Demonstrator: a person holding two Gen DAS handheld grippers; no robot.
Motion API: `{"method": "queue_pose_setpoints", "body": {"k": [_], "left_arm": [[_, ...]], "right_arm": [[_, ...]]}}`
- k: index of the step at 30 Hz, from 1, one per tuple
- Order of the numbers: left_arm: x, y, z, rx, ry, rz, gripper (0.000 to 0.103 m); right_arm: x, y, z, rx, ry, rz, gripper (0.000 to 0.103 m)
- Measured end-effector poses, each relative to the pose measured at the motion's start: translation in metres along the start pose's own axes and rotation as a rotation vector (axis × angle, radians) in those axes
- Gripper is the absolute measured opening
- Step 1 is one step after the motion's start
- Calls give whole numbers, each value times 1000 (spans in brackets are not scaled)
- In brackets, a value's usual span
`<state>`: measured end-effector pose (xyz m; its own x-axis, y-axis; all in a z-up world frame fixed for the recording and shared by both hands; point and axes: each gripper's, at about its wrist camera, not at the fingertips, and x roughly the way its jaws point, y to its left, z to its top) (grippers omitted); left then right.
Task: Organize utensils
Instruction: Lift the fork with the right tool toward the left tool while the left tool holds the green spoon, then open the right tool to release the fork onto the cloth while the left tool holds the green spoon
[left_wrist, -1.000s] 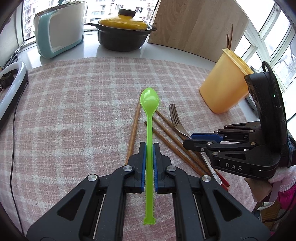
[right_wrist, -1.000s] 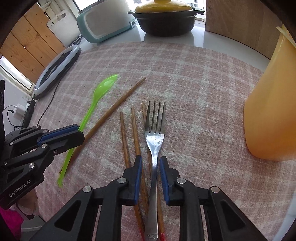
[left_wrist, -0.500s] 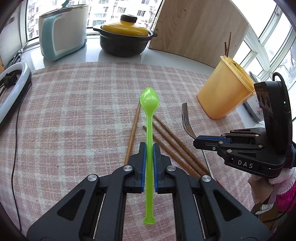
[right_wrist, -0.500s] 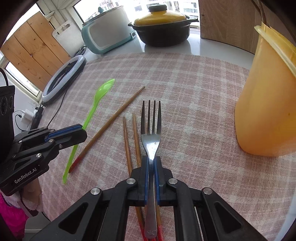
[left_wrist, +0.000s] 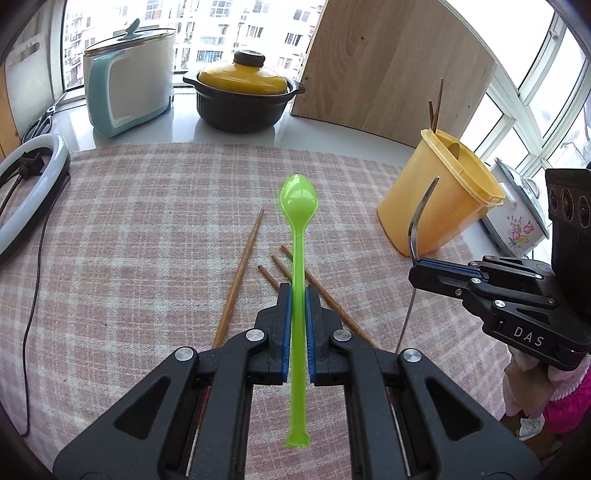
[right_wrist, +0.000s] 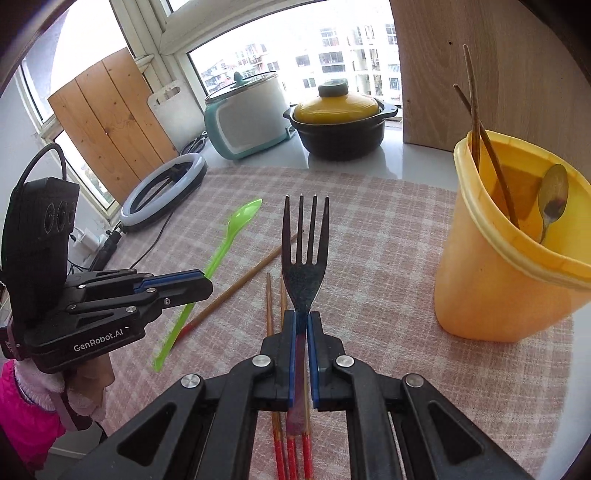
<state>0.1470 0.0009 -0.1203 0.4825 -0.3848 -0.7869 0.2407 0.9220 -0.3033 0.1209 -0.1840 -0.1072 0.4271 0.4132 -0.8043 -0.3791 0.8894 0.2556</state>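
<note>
My left gripper (left_wrist: 297, 295) is shut on a green plastic spoon (left_wrist: 298, 199) and holds it above the checked cloth (left_wrist: 147, 221). My right gripper (right_wrist: 302, 321) is shut on a metal fork (right_wrist: 304, 236), lifted with its tines pointing away. The fork also shows in the left wrist view (left_wrist: 419, 218), next to the yellow cup (left_wrist: 439, 199). The yellow cup (right_wrist: 509, 266) stands at the right and holds two chopsticks (right_wrist: 480, 129) and a metal spoon (right_wrist: 552, 199). Several wooden chopsticks (left_wrist: 236, 280) lie on the cloth below both grippers.
A black pot with a yellow lid (left_wrist: 243, 96), a white and teal cooker (left_wrist: 129, 88) and a wooden board (left_wrist: 391, 66) stand at the back. A ring light (left_wrist: 29, 184) with a cable lies at the left edge of the cloth.
My right gripper shut on the fork and lifted it off the chopsticks. My left gripper rose with the green spoon. Both moved up and back from the cloth.
</note>
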Motion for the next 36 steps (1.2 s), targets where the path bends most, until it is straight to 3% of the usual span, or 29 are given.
{"method": "queue_pose_setpoints", "body": {"k": [16, 20, 22, 23, 24, 36], "left_arm": [[-18, -35, 12, 20, -59, 8, 5], [-17, -42, 15, 28, -66, 8, 5], [-18, -40, 15, 21, -72, 10, 5], [-18, -38, 14, 14, -72, 13, 5], [-19, -35, 14, 7, -72, 17, 5], [-33, -8, -6, -43, -73, 48, 5]], "right_arm": [[-46, 4, 3, -108, -155, -30, 0], [-52, 0, 5, -111, -154, -23, 0], [-45, -5, 6, -115, -106, 10, 3], [-37, -8, 5, -116, -64, 30, 22], [-33, -11, 1, -100, -56, 18, 29], [7, -32, -21, 15, 164, 118, 25]]}}
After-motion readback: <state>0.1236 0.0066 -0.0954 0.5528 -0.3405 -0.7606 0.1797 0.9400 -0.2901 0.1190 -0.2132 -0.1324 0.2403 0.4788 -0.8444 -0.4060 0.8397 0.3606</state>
